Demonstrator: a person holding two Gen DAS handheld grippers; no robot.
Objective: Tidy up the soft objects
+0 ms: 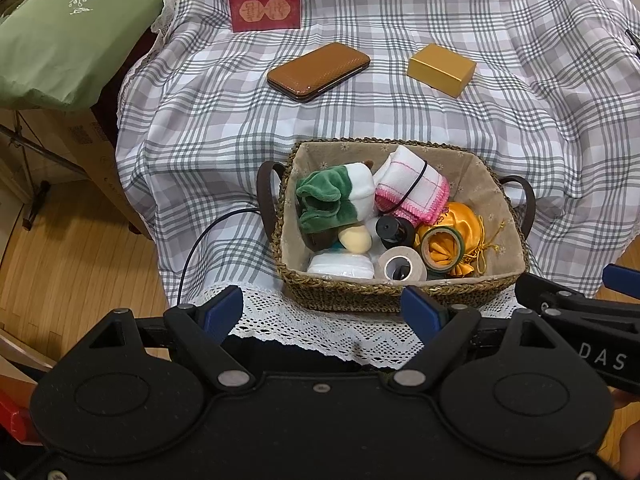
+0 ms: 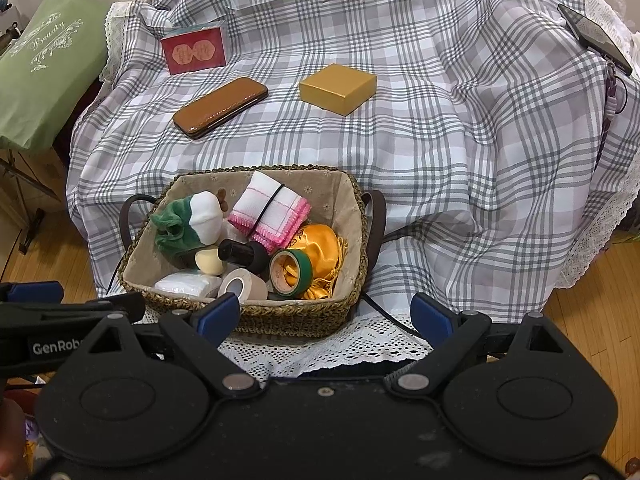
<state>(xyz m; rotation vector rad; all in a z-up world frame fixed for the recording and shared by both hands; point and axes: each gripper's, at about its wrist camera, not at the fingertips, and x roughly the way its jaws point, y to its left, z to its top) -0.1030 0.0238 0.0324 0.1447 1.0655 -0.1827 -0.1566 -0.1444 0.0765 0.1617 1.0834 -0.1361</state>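
A woven basket (image 1: 344, 290) (image 2: 296, 318) sits at the near edge of the plaid-covered table. It holds a green and white plush toy (image 1: 332, 196) (image 2: 188, 220), a folded pink and white cloth (image 1: 412, 190) (image 2: 272, 210), an orange satin pouch (image 1: 460, 236) (image 2: 320, 240), a beige sponge (image 1: 354, 240) (image 2: 210, 262), a white pad (image 1: 340, 266) (image 2: 186, 284), tape rolls and a dark bottle. My left gripper (image 1: 322, 310) is open and empty just in front of the basket. My right gripper (image 2: 326, 318) is open and empty at the basket's near right corner.
A brown case (image 1: 318, 71) (image 2: 220, 106), a gold box (image 1: 442, 69) (image 2: 338, 88) and a red box (image 1: 264, 7) (image 2: 194, 50) lie farther back on the cloth. A green cushion (image 1: 68, 28) (image 2: 40, 64) is at left. A phone (image 2: 594, 38) lies at far right. Wood floor surrounds the table.
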